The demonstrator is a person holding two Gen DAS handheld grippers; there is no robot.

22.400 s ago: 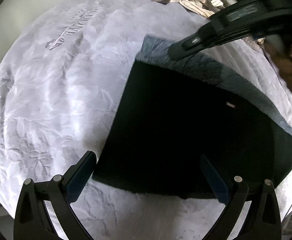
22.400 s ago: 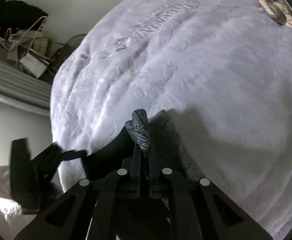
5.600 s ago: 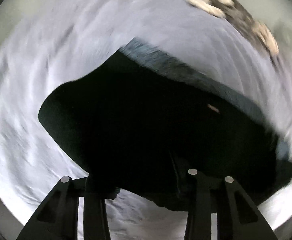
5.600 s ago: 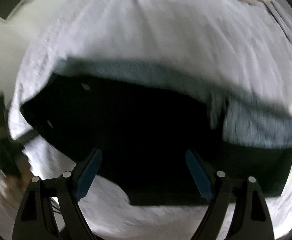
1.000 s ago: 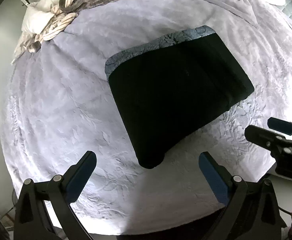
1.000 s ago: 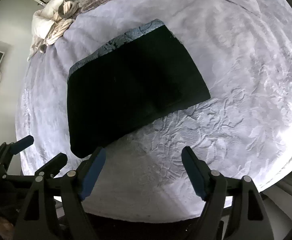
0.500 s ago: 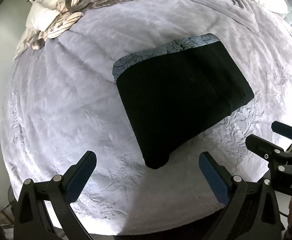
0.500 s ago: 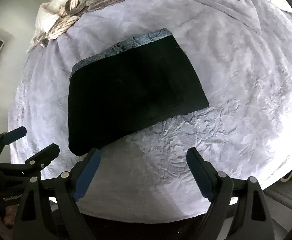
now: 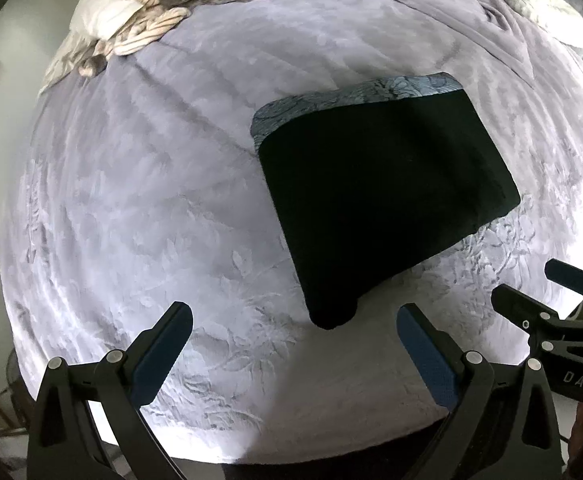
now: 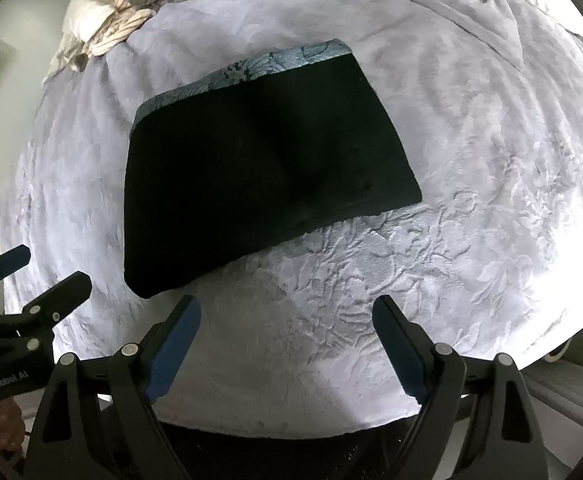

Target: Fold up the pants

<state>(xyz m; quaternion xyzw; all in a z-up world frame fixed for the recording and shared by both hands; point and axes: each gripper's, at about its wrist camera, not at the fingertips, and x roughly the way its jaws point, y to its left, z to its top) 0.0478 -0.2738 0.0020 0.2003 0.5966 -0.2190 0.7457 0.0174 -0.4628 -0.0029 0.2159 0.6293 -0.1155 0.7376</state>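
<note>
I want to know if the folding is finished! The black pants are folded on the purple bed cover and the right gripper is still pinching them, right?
Not quite. The right gripper has its jaws wide open and holds nothing, as the right wrist view shows. The folded black pants do lie on the embossed purple bed cover, untouched.

The left hand-held gripper [image 9: 291,332] hung with its jaws spread wide, blue pads [image 9: 159,356] facing each other, gripping nothing. The right hand-held gripper [image 10: 287,324] was likewise wide apart and empty. Each showed at the edge of the other's view, side by side and apart.
</note>
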